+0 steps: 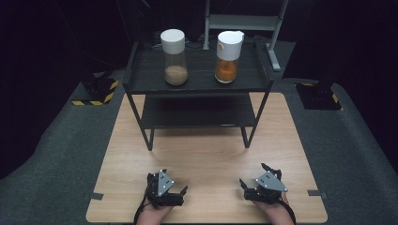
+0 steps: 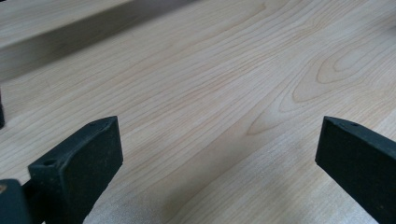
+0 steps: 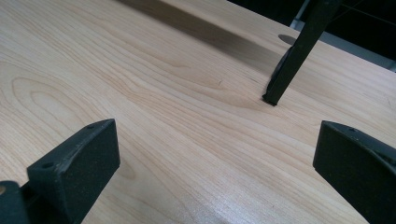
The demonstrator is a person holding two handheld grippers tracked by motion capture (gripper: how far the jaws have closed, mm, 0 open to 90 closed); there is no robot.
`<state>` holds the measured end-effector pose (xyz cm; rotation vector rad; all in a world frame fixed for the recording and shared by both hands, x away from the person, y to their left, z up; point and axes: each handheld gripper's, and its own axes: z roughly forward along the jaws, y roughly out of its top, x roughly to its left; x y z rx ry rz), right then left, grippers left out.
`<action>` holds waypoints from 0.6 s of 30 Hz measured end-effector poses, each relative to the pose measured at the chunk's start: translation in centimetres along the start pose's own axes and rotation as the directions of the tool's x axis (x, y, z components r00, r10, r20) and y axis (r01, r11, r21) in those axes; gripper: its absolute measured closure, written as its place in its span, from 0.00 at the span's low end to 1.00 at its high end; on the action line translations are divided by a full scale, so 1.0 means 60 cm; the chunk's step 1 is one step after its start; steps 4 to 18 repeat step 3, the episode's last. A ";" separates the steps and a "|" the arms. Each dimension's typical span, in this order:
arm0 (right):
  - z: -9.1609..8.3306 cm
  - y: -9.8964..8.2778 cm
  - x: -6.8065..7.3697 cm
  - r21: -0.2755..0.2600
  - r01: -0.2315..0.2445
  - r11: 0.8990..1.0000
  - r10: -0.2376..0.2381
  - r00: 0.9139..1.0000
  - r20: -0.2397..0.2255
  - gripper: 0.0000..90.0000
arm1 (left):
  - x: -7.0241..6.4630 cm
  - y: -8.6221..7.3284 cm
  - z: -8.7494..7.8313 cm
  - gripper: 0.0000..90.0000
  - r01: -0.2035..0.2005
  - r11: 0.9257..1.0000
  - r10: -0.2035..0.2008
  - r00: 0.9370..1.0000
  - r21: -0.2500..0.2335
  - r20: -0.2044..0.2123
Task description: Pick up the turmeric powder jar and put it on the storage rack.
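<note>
Two black two-jaw grippers, the left gripper [image 1: 165, 188] and the right gripper [image 1: 263, 186], rested at the near edge of the pale wooden table [image 1: 211, 154], jaws spread wide and holding nothing, apparently parked at a ready position. Farther off stood a black two-tier metal shelf [image 1: 199, 84]. On its top sat a clear white-capped jar of beige grains [image 1: 174, 57] at left and a clear white-lidded jar of orange powder [image 1: 228, 56] at right, well apart, probably set out within reach.
</note>
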<state>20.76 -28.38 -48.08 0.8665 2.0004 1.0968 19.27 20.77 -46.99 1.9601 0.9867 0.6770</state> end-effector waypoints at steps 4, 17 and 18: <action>0.000 0.000 0.002 0.002 0.004 1.000 -0.004 1.000 0.003 0.00 | -0.001 0.000 0.000 0.01 0.000 1.000 0.000 1.000 -0.001 -0.001; 0.000 0.000 0.002 0.002 0.004 1.000 -0.004 1.000 0.003 0.00 | -0.001 0.000 0.000 0.01 0.000 1.000 0.000 1.000 -0.001 -0.001; 0.000 0.000 0.002 0.002 0.004 1.000 -0.004 1.000 0.003 0.00 | -0.001 0.000 0.000 0.01 0.000 1.000 0.000 1.000 -0.001 -0.001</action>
